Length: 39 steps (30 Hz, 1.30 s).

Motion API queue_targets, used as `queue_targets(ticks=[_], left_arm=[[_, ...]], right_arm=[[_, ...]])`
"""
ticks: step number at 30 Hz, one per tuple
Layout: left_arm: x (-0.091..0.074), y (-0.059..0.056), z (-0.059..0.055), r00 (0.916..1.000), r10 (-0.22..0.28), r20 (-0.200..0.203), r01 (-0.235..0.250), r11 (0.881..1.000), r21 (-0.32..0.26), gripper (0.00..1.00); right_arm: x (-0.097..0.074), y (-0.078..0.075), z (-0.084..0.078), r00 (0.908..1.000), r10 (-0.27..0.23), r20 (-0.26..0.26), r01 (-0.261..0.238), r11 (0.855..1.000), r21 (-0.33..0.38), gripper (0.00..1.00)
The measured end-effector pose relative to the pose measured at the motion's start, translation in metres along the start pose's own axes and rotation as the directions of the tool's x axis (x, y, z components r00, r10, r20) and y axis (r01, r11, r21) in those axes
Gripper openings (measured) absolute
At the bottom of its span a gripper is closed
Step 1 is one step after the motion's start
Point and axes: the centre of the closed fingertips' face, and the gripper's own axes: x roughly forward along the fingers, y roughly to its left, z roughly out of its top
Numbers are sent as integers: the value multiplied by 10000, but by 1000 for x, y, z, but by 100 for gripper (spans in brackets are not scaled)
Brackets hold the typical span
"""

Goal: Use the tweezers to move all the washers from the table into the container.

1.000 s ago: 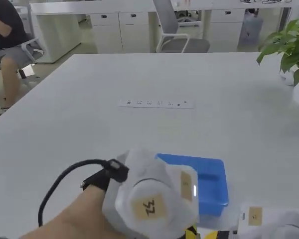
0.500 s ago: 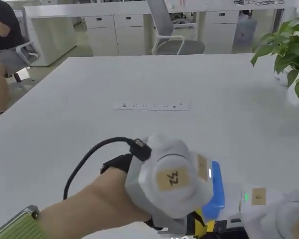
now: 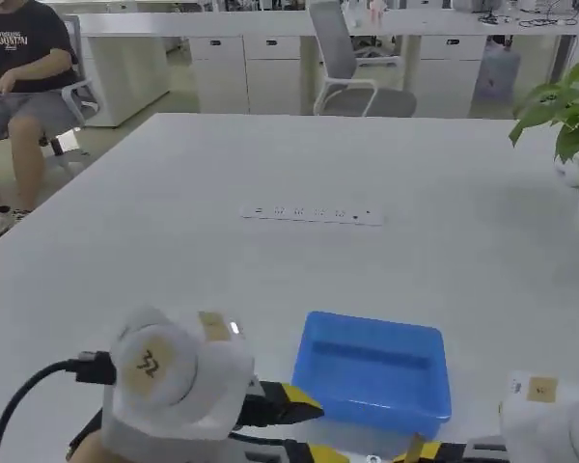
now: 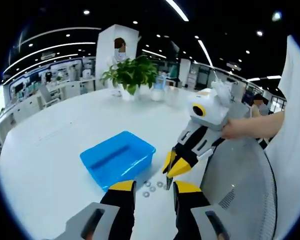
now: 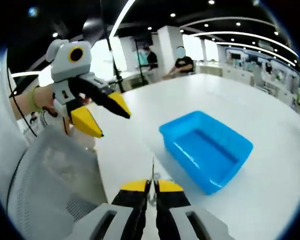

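Left gripper (image 5: 115,126) moved left off container (image 3: 372,371) on white table (image 3: 270,260).

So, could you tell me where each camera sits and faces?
Head view: on the headset, looking down at the blue container; left gripper below-left.
Left gripper view: along its open jaws toward washers; right gripper at right.
Right gripper view: along jaws shut on tweezers; left gripper at left.
All three share the container.
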Motion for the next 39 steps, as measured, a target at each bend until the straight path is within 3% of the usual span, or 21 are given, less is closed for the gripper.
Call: queue_targets(ticks=[1,5,9,10,11,14,18,21,27,34,39], left_arm=[[-5,1,3,9977,322,598,-290,9981,-543,32],[-15,3,5,9804,1044,1673,-773,9839,-1609,51],[-22,9,6,9468,2192,2356,-1910,9720,-1369,61],[-21,9,6,9402,2359,2459,-2088,9691,-1314,67],[-20,7,6,9412,2354,2422,-2083,9691,-1323,71],[-23,14,7,9292,2874,2323,-2787,9578,-704,74],[-26,18,11,9089,3219,2651,-3082,9468,-928,79],[-29,23,9,8981,3488,2678,-3365,9372,-919,85],[-31,25,13,8861,3600,2919,-3505,9326,-863,89],[-28,19,16,8921,3320,3063,-3273,9424,-683,90],[-29,22,13,8909,3411,2998,-3350,9394,-733,88]], right_arm=[[0,0,0,10000,-45,-7,45,10000,55,2],[-2,0,-1,9999,-107,75,105,9995,296,2],[-8,1,1,9992,-206,344,183,9977,648,2],[-11,1,3,9987,-234,450,200,9970,752,2],[-13,0,4,9985,-246,494,204,9963,834,2],[-20,-4,9,9971,-402,641,341,9950,933,2],[-30,-10,18,9944,-649,834,567,9937,971,2],[-37,-14,27,9926,-782,933,692,9929,965,2],[-47,-23,43,9891,-1061,1024,984,9921,776,2],[-52,-41,64,9839,-1353,1168,1294,9900,563,2],[-49,-58,76,9764,-1757,1258,1727,9844,344,2]])
